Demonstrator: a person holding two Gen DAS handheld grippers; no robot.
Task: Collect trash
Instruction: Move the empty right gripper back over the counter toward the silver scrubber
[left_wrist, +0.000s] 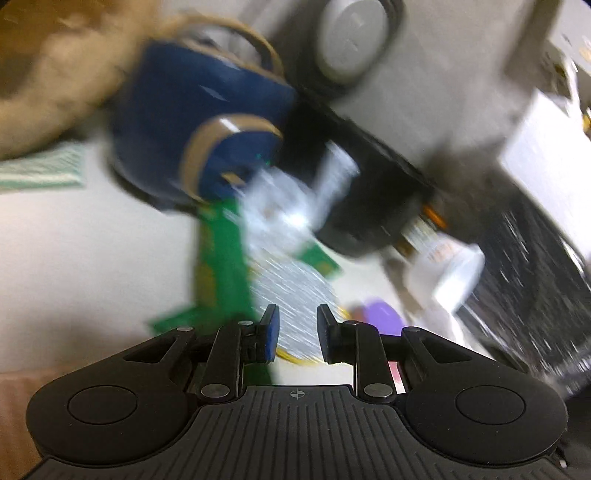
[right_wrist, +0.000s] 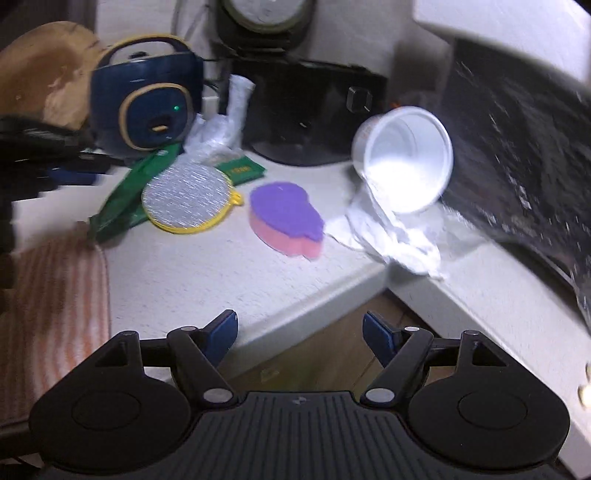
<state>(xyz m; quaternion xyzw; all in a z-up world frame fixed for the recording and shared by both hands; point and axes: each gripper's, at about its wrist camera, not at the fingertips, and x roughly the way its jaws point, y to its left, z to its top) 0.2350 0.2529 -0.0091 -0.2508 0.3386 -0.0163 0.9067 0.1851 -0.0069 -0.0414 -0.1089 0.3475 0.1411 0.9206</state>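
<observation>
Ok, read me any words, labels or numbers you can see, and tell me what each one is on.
None can be read.
Green wrapper: yellow print, too blurred.
White cup: reddish print near its rim, too small.
Blue rice cooker: no legible label, only a green light.

A bare strip of countertop (right_wrist: 207, 273) is left free at the front edge. Behind it, passage is blocked by the sponge (right_wrist: 286, 218), tipped cup (right_wrist: 404, 162) and round pad (right_wrist: 186, 197).

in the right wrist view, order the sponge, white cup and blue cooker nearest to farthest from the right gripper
1. Sponge, mid-counter, just ahead of the right gripper.
2. White cup, tipped on its side to the right, on crumpled paper.
3. Blue cooker, far back left by the wall.
</observation>
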